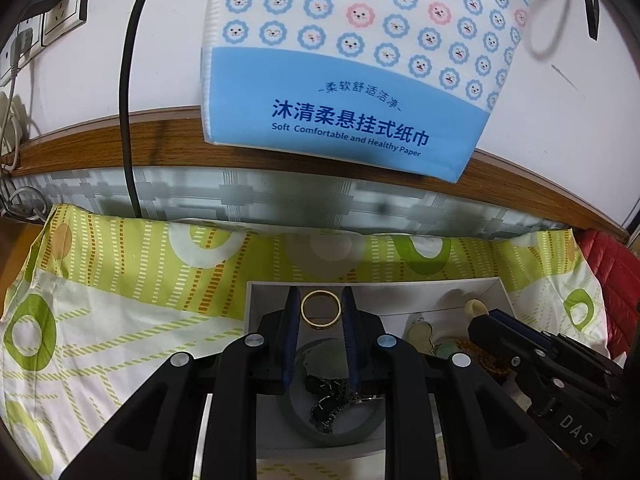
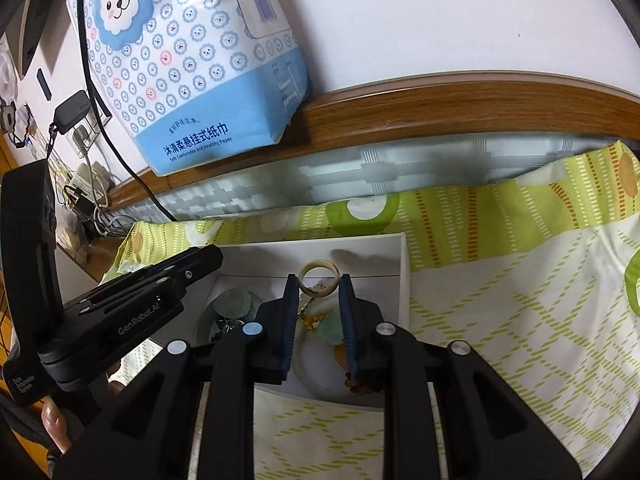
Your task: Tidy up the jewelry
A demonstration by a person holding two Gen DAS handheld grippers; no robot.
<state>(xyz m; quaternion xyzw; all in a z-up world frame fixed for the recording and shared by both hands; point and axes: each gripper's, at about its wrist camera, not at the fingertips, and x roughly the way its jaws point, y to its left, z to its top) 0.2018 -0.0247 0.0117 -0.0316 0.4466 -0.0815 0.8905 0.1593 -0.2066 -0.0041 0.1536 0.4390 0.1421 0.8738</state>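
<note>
My left gripper (image 1: 320,300) is shut on a gold ring (image 1: 321,308), held upright over the white box (image 1: 256,292). Below it a grey ring-shaped dish (image 1: 296,420) holds a dark chain bracelet (image 1: 328,404). My right gripper (image 2: 319,280) is shut on a cream ring (image 2: 319,278) with dark speckles, over the right part of the same white box (image 2: 402,264). Under it lie a pale jade bangle (image 2: 310,380), a green pendant (image 2: 330,330) and brown beads (image 2: 362,388). The right gripper also shows in the left wrist view (image 1: 480,312), the left gripper in the right wrist view (image 2: 200,260).
The box sits on a green-and-white patterned cloth (image 1: 120,320). Behind it run a grey patterned strip and a wooden ledge (image 1: 120,132) with a blue tissue pack (image 1: 340,60) and a black cable (image 1: 128,120). Sockets and plugs are at the left (image 2: 80,132). A red item (image 1: 608,268) lies at the right.
</note>
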